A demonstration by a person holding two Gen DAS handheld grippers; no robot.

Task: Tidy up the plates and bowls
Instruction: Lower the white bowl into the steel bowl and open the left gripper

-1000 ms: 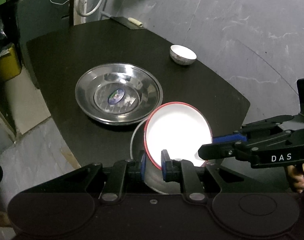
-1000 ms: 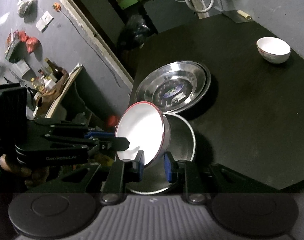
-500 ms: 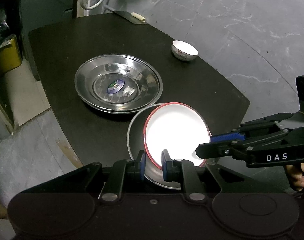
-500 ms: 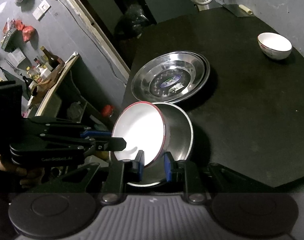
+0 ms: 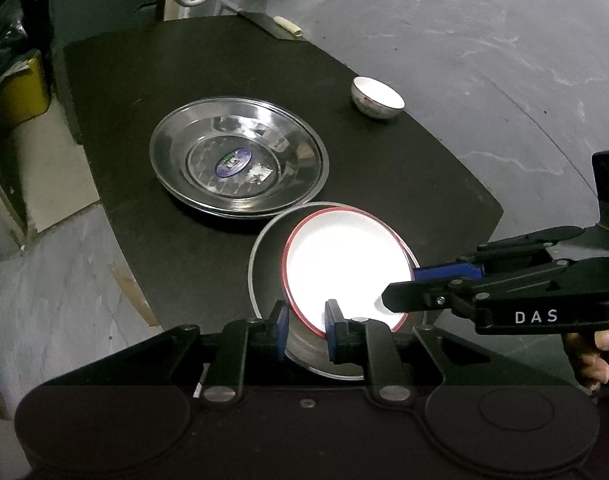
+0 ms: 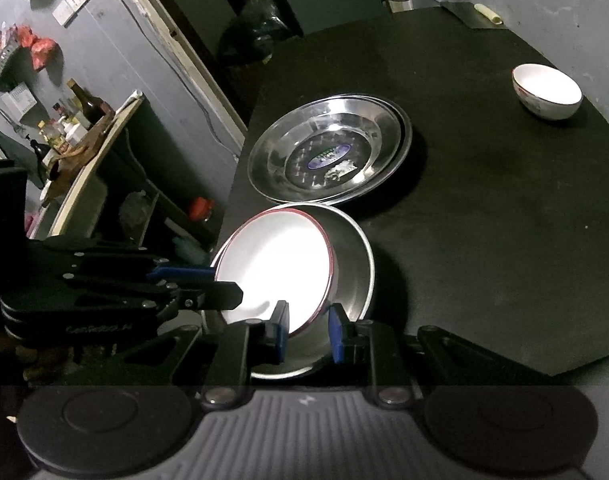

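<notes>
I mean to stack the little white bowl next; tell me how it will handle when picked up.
The small white bowl looks glazed, so the claw pads may slip on its rim. It is probably ceramic, so it could chip if knocked against the steel plates. It stands on a narrow foot and may tip if pushed at the rim.

A black, matte table point(image 5: 152, 92) with rounded corners serves as the supporting surface. Stacked steel plates point(image 5: 240, 162), nested and bearing a label at the centre, are set toward its middle. A smaller steel bowl point(image 6: 354, 264) is placed just beside the stack, at the near edge. A small white bowl point(image 5: 377, 98) is set upright, well apart, near the far right edge. A pale cylindrical item point(image 5: 288, 26) is seen at the far corner; identity undetermined.
</notes>
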